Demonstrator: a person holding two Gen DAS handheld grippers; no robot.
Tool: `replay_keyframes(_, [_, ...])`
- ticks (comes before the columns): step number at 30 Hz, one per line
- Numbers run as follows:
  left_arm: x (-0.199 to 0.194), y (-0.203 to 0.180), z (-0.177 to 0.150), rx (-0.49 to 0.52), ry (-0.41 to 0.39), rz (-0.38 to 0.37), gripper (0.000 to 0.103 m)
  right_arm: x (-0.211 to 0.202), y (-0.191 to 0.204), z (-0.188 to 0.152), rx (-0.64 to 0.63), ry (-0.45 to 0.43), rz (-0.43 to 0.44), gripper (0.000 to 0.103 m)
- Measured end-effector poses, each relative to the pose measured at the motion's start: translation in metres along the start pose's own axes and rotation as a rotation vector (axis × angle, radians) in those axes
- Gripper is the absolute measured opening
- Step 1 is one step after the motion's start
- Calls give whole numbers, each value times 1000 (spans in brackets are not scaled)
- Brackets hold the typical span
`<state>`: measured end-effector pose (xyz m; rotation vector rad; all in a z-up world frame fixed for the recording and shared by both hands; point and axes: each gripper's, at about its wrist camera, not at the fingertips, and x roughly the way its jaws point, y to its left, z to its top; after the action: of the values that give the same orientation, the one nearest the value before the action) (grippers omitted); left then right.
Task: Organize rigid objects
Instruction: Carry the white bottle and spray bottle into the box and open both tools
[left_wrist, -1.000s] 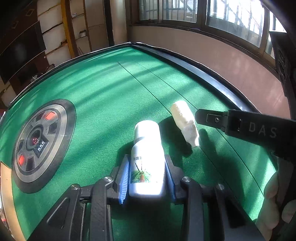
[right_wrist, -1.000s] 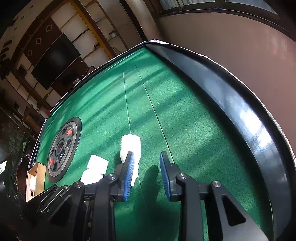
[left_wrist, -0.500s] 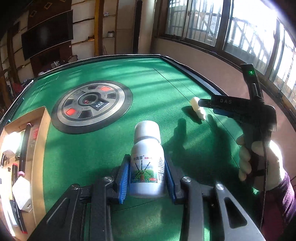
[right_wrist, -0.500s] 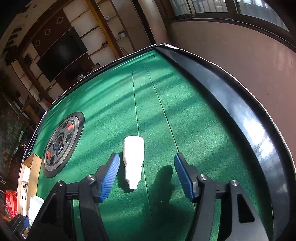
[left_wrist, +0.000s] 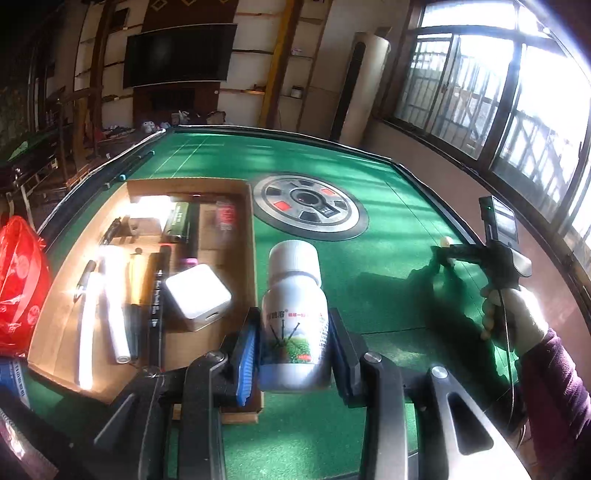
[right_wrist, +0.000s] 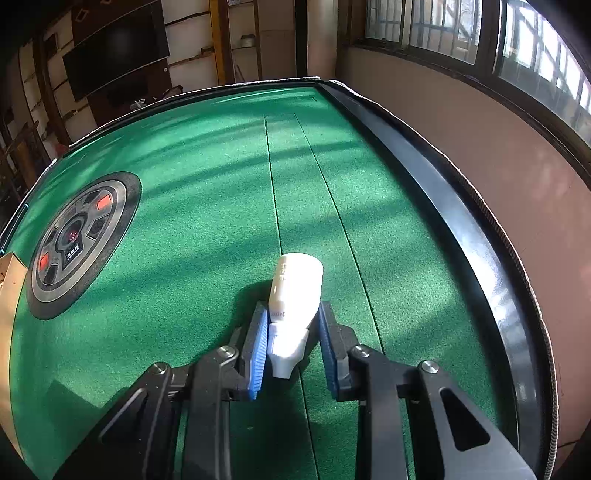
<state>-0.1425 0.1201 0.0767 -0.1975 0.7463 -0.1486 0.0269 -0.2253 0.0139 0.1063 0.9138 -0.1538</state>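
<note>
The left claw (left_wrist: 291, 350) gripped a white labelled bottle (left_wrist: 293, 325) beside the cardboard tray (left_wrist: 55, 321); it ought to be set into a bare gap. The right claw (right_wrist: 291, 350) was closing around a small white bottle (right_wrist: 293, 295) lying on the green worktop (right_wrist: 184, 221); squeezing the body, not the tapered neck, seemed safer.

The green felt table (left_wrist: 388, 229) had a black rim (right_wrist: 476, 236) around it. A round grey dial (left_wrist: 310, 208) with red buttons sat in the middle of the felt. A red plastic bag (left_wrist: 20, 284) lay off the table at about 9 o'clock. A big dark TV (left_wrist: 179, 55) hung on the far wall at 11 o'clock. Bright windows (left_wrist: 517, 103) with bars filled the wall at 2 o'clock.
</note>
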Motion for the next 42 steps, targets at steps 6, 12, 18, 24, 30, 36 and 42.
replay_keyframes(6, [-4, 45, -6, -90, 10, 54, 36, -23, 4, -7, 23, 8, 96, 25])
replay_keyframes(12, [16, 60, -11, -140, 63, 49, 36, -66, 40, -13, -14, -13, 245, 25])
replay_keyframes(18, [39, 64, -9, -146, 94, 81, 36, -109, 113, -20, -104, 3, 448, 25])
replay_keyframes(24, [48, 74, -9, -168, 106, 125, 37, -128, 208, -41, -242, 69, 568, 25])
replay_keyframes(30, [9, 79, -15, -172, 29, 99, 51, -118, 290, -59, -370, 121, 556, 25])
replay_keyframes(36, [-22, 93, -16, -187, -37, 154, 63, -87, 340, -64, -429, 166, 473, 25])
replay_keyframes(42, [-35, 95, -15, -155, -94, 243, 74, -72, 365, -68, -474, 160, 401, 26])
